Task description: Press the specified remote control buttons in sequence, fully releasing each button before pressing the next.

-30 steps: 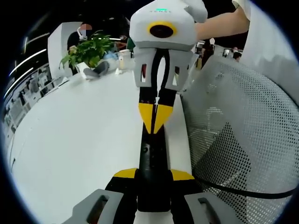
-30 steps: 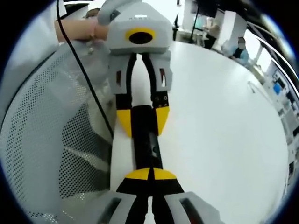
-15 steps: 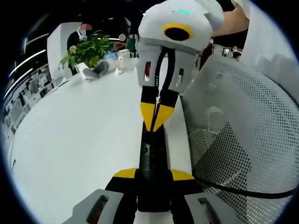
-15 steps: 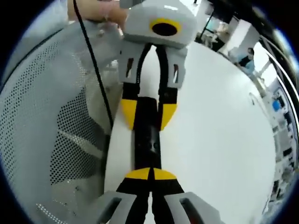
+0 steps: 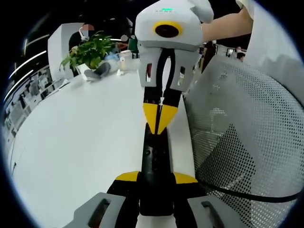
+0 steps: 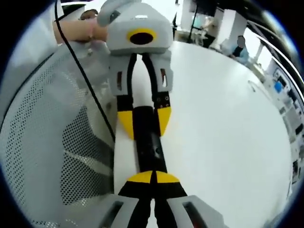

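Holding a black remote control (image 5: 155, 161) lengthwise, left gripper (image 5: 156, 176) has its yellow-tipped jaws clenched on the near end of it in the left gripper view. Remote runs straight ahead from those jaws, along the edge of a white table (image 5: 80, 142). Right gripper (image 5: 159, 124) comes in from the far side, facing the camera, its two yellow tips pressed together with no gap and their point down on the remote's top face at its far end. Cannot tell which button is under the tip.

Right gripper view, same setup mirrored: right gripper (image 6: 153, 178) in the foreground, yellow tips shut tight and resting on the remote control (image 6: 148, 145), small buttons visible on the black face just ahead of the tips. Left gripper (image 6: 144, 122) at the far end, yellow pads either side of the remote, gripping it. A hand (image 6: 78, 29) holds the left gripper's white body.

White mesh chair back (image 5: 242, 137) sits beside the table, just right of the remote in the left gripper view, with a black cable (image 5: 247, 194) running across it. Potted green plant (image 5: 90, 50) stands far off on the table, small items near it. People sit at the far edge of the table (image 6: 240, 45) in the right gripper view.
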`<state>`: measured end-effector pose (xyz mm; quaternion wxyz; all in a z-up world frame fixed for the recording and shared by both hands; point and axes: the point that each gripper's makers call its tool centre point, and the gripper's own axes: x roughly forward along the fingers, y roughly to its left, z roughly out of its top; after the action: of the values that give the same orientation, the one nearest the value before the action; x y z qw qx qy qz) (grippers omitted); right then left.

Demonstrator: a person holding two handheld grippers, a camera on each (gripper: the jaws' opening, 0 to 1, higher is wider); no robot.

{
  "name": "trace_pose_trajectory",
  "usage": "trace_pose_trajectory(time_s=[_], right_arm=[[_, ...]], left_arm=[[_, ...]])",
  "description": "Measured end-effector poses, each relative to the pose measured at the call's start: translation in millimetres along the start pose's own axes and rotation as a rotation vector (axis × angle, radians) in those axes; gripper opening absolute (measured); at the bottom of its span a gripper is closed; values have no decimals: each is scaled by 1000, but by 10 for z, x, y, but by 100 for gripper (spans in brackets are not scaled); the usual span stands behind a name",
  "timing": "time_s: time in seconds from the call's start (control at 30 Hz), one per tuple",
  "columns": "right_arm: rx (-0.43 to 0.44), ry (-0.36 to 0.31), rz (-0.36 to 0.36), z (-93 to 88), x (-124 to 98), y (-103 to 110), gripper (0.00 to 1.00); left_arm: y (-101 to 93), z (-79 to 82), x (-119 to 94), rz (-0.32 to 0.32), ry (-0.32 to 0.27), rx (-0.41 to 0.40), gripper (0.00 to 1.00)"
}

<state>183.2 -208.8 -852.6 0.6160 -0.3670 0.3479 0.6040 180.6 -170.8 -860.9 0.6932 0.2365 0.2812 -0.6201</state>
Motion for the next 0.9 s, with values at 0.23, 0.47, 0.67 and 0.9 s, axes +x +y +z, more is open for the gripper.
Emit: trace_pose_trajectory(time_s=[0.23,0.47,0.67,0.9], right_arm=[[7,9,8,3,24,-26,0],[-64,46,-55,9,45,0,0],[33,19,-151,2,42,-26,0],[-30,67,-198,16,61,-18,0]], left_arm=[[-4,2,1,1,0,0,24],[-4,3,3,-1,4,3,24],[-3,2,5,-2,6,5,24],[-3,4,5,0,9,6,24]])
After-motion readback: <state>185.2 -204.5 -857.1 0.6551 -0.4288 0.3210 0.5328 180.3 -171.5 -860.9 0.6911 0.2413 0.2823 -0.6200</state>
